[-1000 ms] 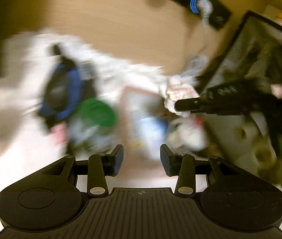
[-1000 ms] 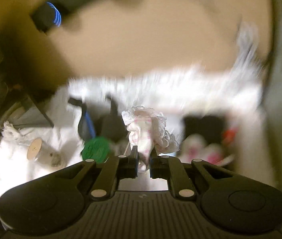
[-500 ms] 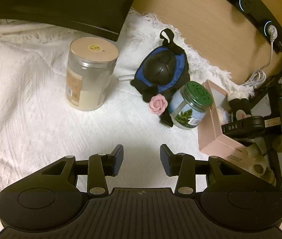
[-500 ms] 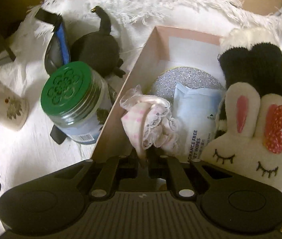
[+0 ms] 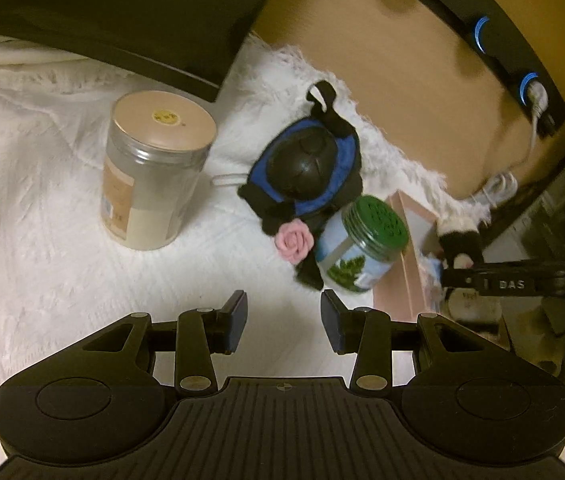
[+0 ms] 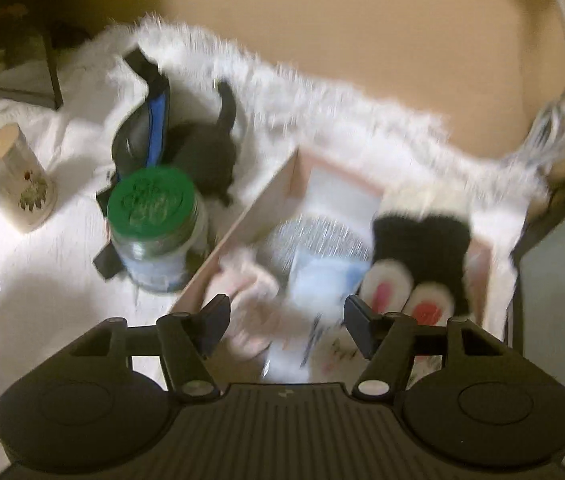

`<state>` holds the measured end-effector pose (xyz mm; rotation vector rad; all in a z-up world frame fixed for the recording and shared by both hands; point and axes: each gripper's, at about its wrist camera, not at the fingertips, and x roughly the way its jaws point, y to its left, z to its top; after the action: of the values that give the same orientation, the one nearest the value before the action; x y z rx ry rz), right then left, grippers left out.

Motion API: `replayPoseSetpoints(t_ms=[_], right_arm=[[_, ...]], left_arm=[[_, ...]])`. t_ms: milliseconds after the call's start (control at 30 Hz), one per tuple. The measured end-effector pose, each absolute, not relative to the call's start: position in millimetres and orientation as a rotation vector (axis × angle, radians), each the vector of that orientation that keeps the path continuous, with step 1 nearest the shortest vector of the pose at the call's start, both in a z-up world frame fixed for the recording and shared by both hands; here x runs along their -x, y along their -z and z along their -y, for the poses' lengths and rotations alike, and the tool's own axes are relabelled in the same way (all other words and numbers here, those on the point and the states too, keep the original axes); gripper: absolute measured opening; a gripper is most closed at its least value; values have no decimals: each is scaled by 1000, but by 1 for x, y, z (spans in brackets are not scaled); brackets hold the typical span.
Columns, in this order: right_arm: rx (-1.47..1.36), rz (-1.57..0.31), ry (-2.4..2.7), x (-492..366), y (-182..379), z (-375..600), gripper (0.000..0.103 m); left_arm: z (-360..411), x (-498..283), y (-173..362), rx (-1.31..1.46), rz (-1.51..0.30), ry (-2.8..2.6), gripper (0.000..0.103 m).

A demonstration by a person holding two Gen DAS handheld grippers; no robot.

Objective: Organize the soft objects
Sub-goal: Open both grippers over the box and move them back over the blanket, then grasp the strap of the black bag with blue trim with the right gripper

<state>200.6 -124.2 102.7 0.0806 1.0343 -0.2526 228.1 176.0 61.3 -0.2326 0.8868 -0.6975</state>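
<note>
Two jars [image 5: 364, 246] [image 5: 154, 176] | black toy [image 5: 306, 176] between | pink box [image 6: 394, 240] beside

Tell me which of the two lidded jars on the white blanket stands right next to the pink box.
The glass jar with the green lid and tree label, beside the pink box. The taller clear jar with the tan lid stands apart, beyond the black-and-blue plush turtle.

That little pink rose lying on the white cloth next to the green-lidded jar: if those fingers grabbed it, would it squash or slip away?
The pink rose looks like rolled felt, so it would probably squash a little and spring back. It seems very light, and its matte surface should grip rather than slip. It lies against the black-and-blue plush; whether it is attached, I cannot tell.
</note>
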Motion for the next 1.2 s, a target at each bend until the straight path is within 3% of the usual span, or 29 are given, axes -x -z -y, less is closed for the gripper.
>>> replayPoseSetpoints(t_ms=[267, 433, 567, 867, 933, 967, 1000, 1067, 1200], right_arm=[[-94, -1082, 226, -206, -95, 138, 64], [-58, -949, 205, -214, -132, 126, 64], [-108, -848, 67, -240, -154, 111, 72], [-186, -913, 73, -357, -109, 74, 72], [-229, -943, 59, -363, -102, 76, 66], [-249, -948, 49, -363, -101, 75, 53], [-270, -949, 23, -361, -102, 75, 33], [-312, -966, -40, -358, -107, 72, 10], [-377, -944, -94, -341, -132, 66, 3]], left_arm=[[-184, -225, -66, 196, -862, 682, 44], [-186, -225, -74, 147, -860, 618, 44], [-181, -221, -82, 56, -830, 626, 44], [-206, -202, -75, 72, -850, 597, 44], [-214, -200, -74, 76, -846, 582, 44], [-219, -199, -75, 82, -844, 574, 44], [-222, -199, -75, 85, -843, 567, 44], [-227, -201, -76, 91, -843, 552, 44], [-227, -205, -85, 81, -821, 556, 44]])
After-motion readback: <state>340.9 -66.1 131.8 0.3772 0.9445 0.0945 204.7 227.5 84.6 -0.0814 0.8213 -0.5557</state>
